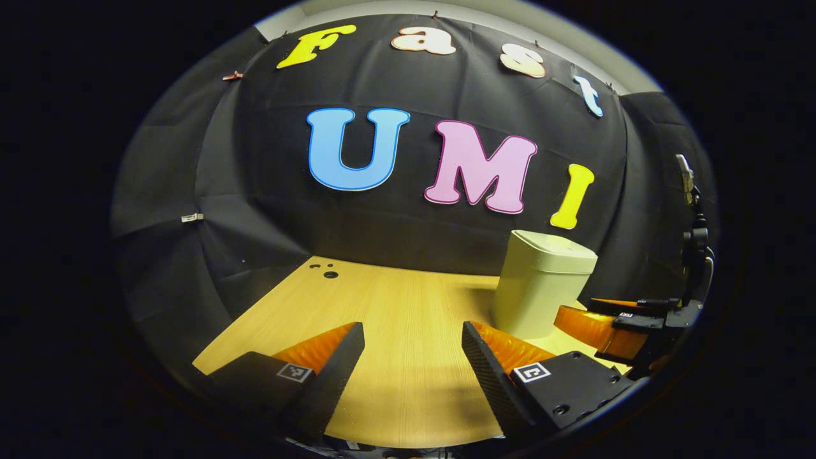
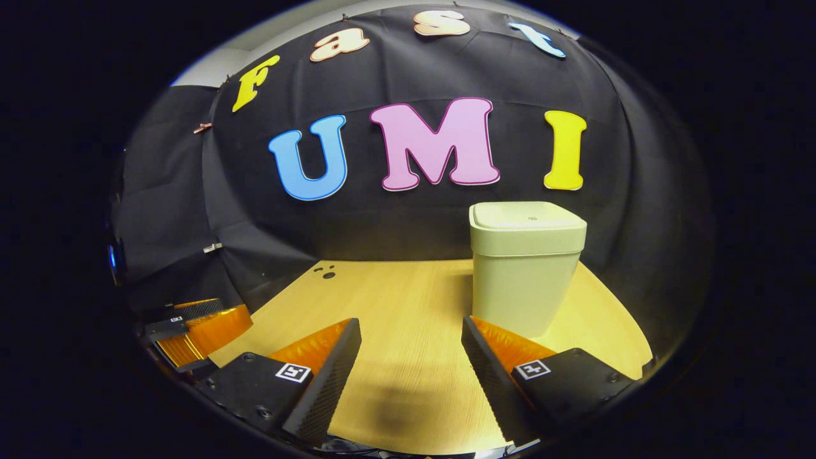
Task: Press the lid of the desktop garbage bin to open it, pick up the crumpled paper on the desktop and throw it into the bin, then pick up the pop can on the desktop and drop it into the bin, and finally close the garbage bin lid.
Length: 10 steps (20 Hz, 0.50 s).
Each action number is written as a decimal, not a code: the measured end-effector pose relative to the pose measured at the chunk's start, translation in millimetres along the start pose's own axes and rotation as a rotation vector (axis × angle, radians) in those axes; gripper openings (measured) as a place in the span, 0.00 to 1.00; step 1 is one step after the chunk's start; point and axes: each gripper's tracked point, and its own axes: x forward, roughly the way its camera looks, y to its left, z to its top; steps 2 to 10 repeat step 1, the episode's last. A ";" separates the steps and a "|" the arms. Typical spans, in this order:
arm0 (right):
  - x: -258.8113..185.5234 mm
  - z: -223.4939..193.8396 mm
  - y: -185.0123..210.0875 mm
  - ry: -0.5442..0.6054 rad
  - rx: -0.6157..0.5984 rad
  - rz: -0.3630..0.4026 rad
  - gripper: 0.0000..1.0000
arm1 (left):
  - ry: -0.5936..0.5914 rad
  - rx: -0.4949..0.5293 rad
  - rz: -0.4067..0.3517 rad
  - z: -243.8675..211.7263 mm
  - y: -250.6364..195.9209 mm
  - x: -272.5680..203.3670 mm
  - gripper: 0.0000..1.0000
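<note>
Both of my claws hang spread wide and empty above the worktop, with nothing between the fingers of either. In the left gripper view, the left claw [image 1: 413, 357] sits at the bottom centre of the frame, and the right claw [image 1: 609, 322] juts in at the lower right, close beside the bin [image 1: 539, 287], though I cannot tell whether it touches the wall. In the right gripper view, the right claw [image 2: 411, 357] fills the bottom centre, while the left claw [image 2: 191, 328] shows at the lower left edge.

The bin [image 2: 523, 268] stands upright right of centre on the pale wooden worktop [image 2: 395, 299], near the back, its lid [image 2: 528, 220] lying flat and shut. A few small dark holes [image 2: 326, 273] mark the worktop's far left corner. I can make out neither the crumpled paper nor the pop can on the stretch of wood before me.

I judge the task to be at one of its ends, most likely the opening step. Next I would need to bring one claw above the lid and press straight down on its top until the catch releases, keeping the push centred so the light bin does not tip or skid.
</note>
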 end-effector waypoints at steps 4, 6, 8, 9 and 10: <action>0.5 -2.1 -0.3 0.007 -0.002 -0.002 1.00 | -0.001 -0.003 0.004 -1.1 1.7 -0.3 0.99; 0.5 -2.1 -0.3 0.007 -0.002 -0.002 1.00 | -0.001 -0.003 0.004 -1.1 1.7 -0.3 0.99; 0.5 -2.1 -0.3 0.007 -0.002 -0.002 1.00 | -0.001 -0.003 0.004 -1.1 1.7 -0.3 0.99; 0.5 -2.1 -0.3 0.007 -0.002 -0.002 1.00 | -0.001 -0.003 0.004 -1.1 1.7 -0.3 0.99; 0.5 -2.1 -0.3 0.007 -0.002 -0.002 1.00 | -0.001 -0.003 0.004 -1.1 1.7 -0.3 0.99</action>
